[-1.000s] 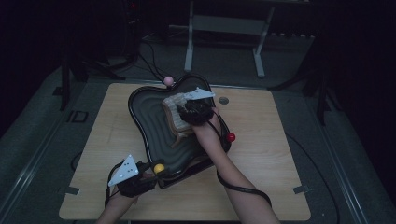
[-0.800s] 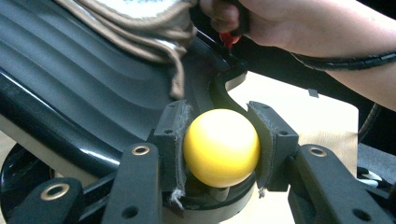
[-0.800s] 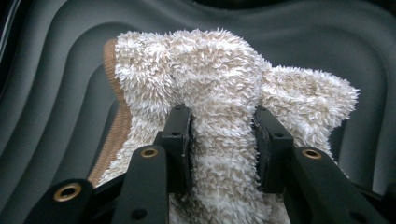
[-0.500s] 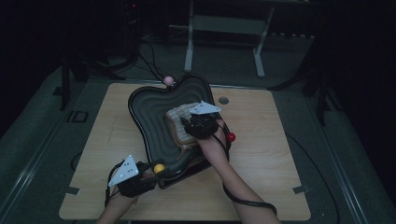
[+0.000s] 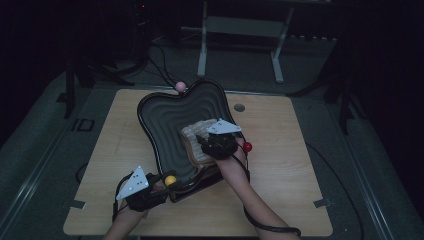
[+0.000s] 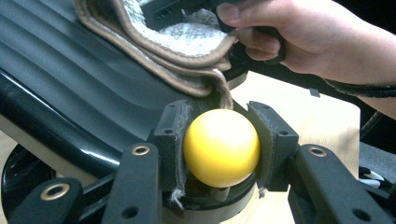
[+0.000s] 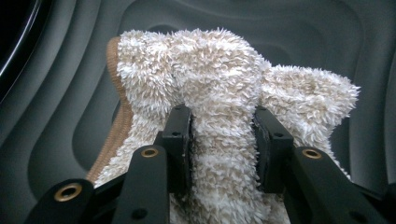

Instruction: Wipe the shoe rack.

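Note:
A black ridged tray (image 5: 165, 120) lies tilted on the wooden table (image 5: 280, 150). My left gripper (image 5: 159, 184) is shut on the yellow ball knob (image 6: 221, 147) at the tray's near corner (image 5: 170, 180). My right gripper (image 5: 212, 145) is shut on a fluffy cream cloth (image 7: 224, 116) and presses it on the tray's ridged floor (image 7: 70, 93) near the right rim. The cloth (image 5: 192, 145) has a tan border (image 6: 140, 44). In the left gripper view a hand (image 6: 299, 37) holds the right gripper over the cloth.
A red ball knob (image 5: 247, 147) sticks out at the tray's right edge and a pink one (image 5: 179, 86) at its far edge. A round grommet (image 5: 239, 107) sits in the tabletop behind the tray. Metal stand legs (image 5: 202, 55) rise on the floor beyond the table.
My right gripper has dragged the cloth across the tray from its far middle toward the near right edge. The left gripper has stayed on the yellow knob.

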`<state>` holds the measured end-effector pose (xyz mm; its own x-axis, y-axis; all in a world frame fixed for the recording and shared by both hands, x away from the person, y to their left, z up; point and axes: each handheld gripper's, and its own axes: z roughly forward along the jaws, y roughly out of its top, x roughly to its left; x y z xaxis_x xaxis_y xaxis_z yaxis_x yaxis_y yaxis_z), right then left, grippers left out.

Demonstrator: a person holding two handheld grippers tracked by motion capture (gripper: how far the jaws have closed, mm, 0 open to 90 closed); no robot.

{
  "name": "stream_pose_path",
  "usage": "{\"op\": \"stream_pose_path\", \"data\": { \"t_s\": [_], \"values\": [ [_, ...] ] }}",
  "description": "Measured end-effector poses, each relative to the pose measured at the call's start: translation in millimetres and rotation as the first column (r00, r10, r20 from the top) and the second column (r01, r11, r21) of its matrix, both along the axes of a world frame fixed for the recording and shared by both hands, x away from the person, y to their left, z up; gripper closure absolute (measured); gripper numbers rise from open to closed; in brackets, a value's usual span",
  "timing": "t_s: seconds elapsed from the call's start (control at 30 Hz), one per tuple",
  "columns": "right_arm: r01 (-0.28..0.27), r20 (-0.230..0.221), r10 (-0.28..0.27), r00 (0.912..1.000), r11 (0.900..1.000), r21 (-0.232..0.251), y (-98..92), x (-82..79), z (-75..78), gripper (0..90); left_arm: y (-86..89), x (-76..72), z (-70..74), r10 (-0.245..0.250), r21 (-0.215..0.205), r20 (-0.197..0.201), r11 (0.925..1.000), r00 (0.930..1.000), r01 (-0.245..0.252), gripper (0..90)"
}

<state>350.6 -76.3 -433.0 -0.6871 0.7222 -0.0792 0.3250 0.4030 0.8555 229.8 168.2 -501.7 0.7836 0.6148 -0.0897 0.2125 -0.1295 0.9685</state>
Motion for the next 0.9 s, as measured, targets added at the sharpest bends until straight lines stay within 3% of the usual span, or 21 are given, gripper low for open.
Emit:
{"op": "stream_pose_path", "data": {
  "t_s": [0.43, 0.9],
  "values": [
    [-0.006, 0.026, 0.006, 0.9997, 1.000, -0.021, -10.6, -21.1, -13.2, 62.9, -0.4, -0.5, 0.0, 0.003, 0.005, 0.004, 1.0000, 1.0000, -0.003, 59.1],
    [-0.005, 0.027, 0.005, 0.9996, 1.000, -0.004, -18.9, -33.6, -21.5, 62.9, -1.0, -1.3, 0.4, 0.009, 0.012, 0.005, 0.9999, 0.9999, -0.009, 59.0]
  ]
}}
